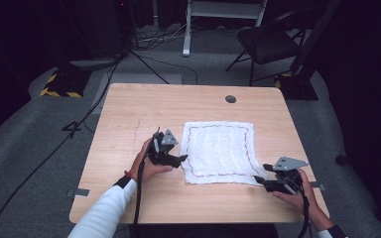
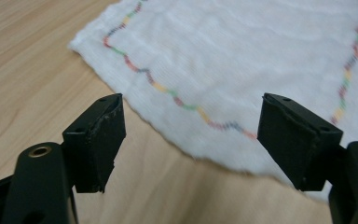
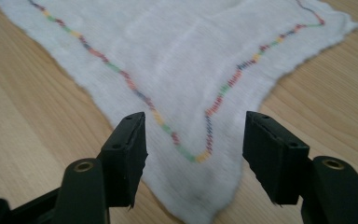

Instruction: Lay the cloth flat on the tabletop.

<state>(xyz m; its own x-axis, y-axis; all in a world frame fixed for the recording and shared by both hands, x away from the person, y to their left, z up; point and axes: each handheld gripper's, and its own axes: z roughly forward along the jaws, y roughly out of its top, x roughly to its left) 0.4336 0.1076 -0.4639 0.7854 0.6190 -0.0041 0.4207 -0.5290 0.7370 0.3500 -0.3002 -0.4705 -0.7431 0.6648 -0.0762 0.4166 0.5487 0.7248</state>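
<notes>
The white cloth (image 1: pixel 220 151) lies spread flat on your wooden counter (image 1: pixel 129 114), right of its middle: a soft, loosely woven square with a wavy line of multicoloured stitching running inside its slightly ragged hem. Your left tool (image 1: pixel 180 159) sits at the cloth's left edge with its blocky black pads (image 2: pixel 98 140) released, bare wood grain and the hem between them, gripping nothing. Your right tool (image 1: pixel 258 174) is at the near right corner, also released; that pointed corner lies between its pads (image 3: pixel 128 156) without being pinched. The counter is pale, smooth laminate with rounded corners.
</notes>
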